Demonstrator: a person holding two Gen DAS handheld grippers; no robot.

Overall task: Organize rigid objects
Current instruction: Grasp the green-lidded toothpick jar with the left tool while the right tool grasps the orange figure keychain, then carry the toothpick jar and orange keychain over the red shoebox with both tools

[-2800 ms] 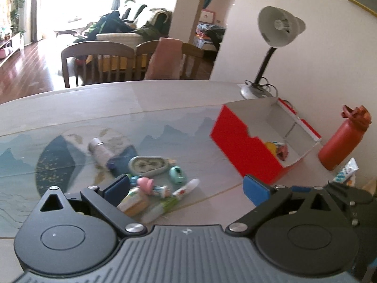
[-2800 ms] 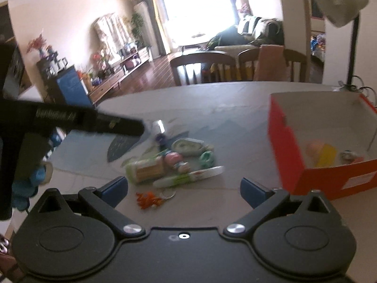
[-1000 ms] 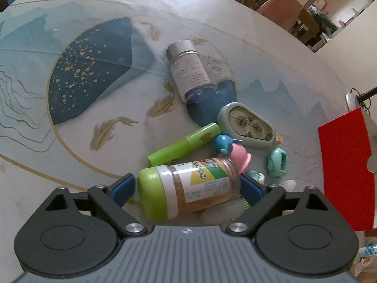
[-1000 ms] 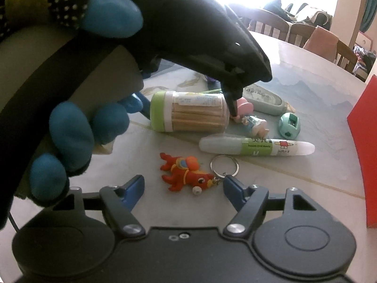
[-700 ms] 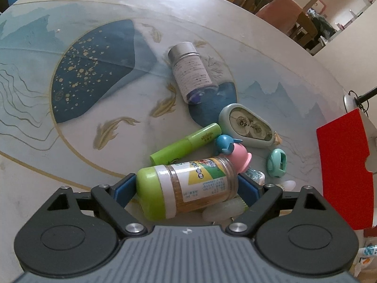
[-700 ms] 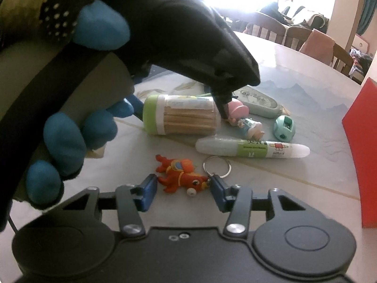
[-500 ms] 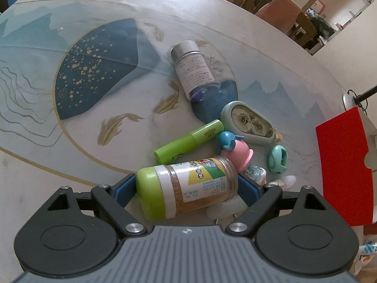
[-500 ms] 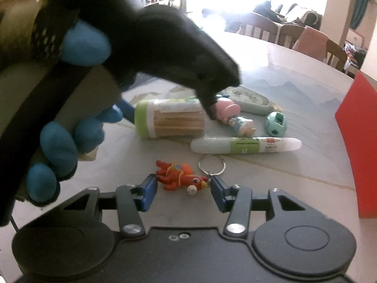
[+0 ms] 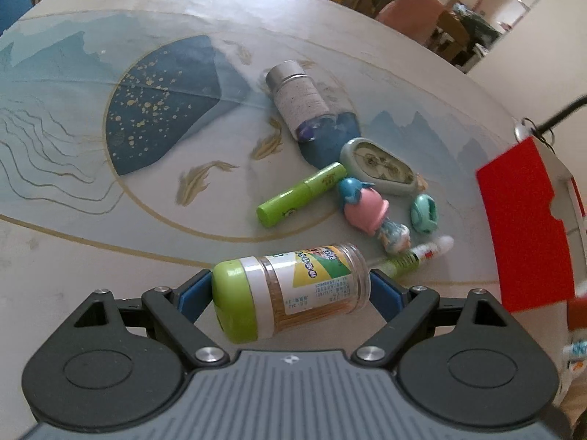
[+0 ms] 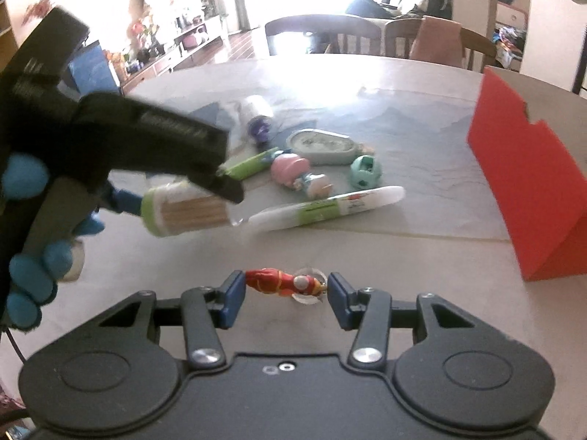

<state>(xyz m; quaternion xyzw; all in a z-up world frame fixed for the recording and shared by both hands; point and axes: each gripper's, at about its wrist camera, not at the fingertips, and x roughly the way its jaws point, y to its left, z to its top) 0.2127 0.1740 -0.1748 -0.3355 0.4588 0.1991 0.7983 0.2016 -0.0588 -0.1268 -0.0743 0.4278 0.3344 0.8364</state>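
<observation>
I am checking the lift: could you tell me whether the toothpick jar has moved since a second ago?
Yes. The toothpick jar has risen off the table, away from the white tube.

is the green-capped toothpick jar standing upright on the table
No, the toothpick jar lies sideways between the left gripper fingers, lifted off the table.

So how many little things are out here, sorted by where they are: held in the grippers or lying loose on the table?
Held in grippers: 2, green-capped clear toothpick jar, red figure keychain
Loose on table: 6, silver-capped bottle, pale green tape dispenser, lime green tube, pink-and-blue doll, teal sharpener, white-and-green pen
Total: 8
</observation>
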